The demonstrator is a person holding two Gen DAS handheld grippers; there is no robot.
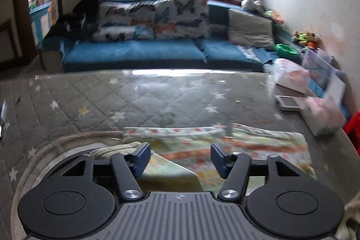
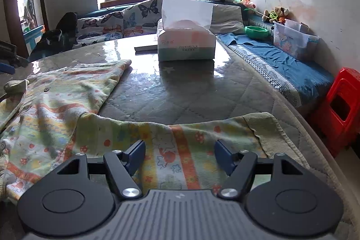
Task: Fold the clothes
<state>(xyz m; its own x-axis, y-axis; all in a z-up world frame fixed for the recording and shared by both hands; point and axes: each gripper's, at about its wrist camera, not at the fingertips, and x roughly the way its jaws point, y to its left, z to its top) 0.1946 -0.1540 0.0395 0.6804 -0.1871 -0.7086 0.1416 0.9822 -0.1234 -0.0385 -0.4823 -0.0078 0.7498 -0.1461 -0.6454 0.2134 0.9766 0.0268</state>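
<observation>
A child's printed garment, pale green and yellow with orange stripes, lies spread on the grey quilted table in the left wrist view (image 1: 225, 147) and in the right wrist view (image 2: 67, 105). One sleeve with a ribbed cuff (image 2: 265, 125) stretches to the right. My left gripper (image 1: 180, 159) is open and empty, just above the garment's near left part. My right gripper (image 2: 178, 156) is open and empty, just above the sleeve. The left gripper's edge shows at the far left of the right wrist view (image 2: 9, 60).
The table has a glossy grey star-quilted cover (image 2: 191, 91). A tissue box (image 2: 186, 42) stands at its far side, also seen in the left wrist view (image 1: 290, 75). A blue sofa (image 1: 135, 53) lies beyond. A red stool (image 2: 339, 109) stands at the right.
</observation>
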